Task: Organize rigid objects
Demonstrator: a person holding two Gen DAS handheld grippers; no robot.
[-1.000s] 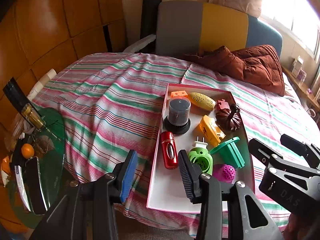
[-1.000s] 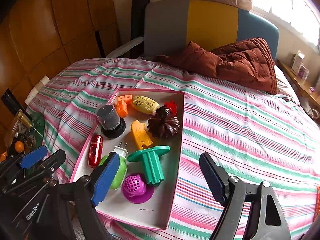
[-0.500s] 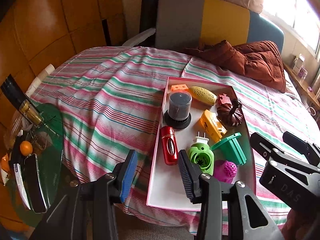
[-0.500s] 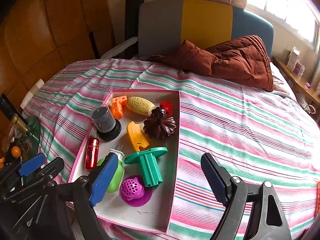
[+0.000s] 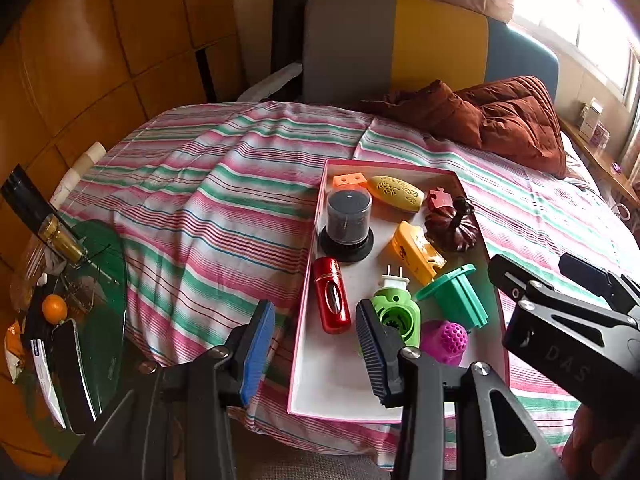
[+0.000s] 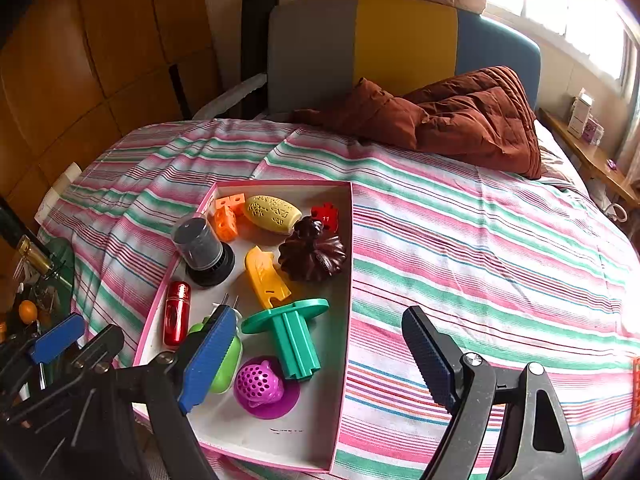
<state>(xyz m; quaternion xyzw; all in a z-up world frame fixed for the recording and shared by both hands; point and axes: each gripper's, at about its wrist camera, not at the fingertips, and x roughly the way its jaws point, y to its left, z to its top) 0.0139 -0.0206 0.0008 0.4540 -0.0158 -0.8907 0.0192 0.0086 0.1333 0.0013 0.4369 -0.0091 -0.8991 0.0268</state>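
Note:
A pink-rimmed white tray (image 5: 340, 376) (image 6: 280, 436) lies on the striped bed near its front edge. It holds a red cylinder (image 5: 331, 295), a black canister (image 5: 347, 220), a green plug (image 5: 394, 312), a teal flanged piece (image 6: 296, 336), a magenta ball (image 6: 258, 380), a brown pumpkin (image 6: 312, 256), a yellow oval (image 6: 272, 212) and orange blocks (image 6: 226, 216). My left gripper (image 5: 316, 354) hovers open over the tray's near left rim with nothing between its pads. My right gripper (image 6: 320, 360) stands wide open above the tray's near right side, holding nothing.
A brown quilted blanket (image 6: 460, 120) is bunched at the bed's far end before a grey, yellow and blue headboard (image 6: 400, 44). At the left, a green glass side table (image 5: 92, 280) carries a bottle, an orange and a phone. Striped bedding (image 6: 500, 260) spreads right of the tray.

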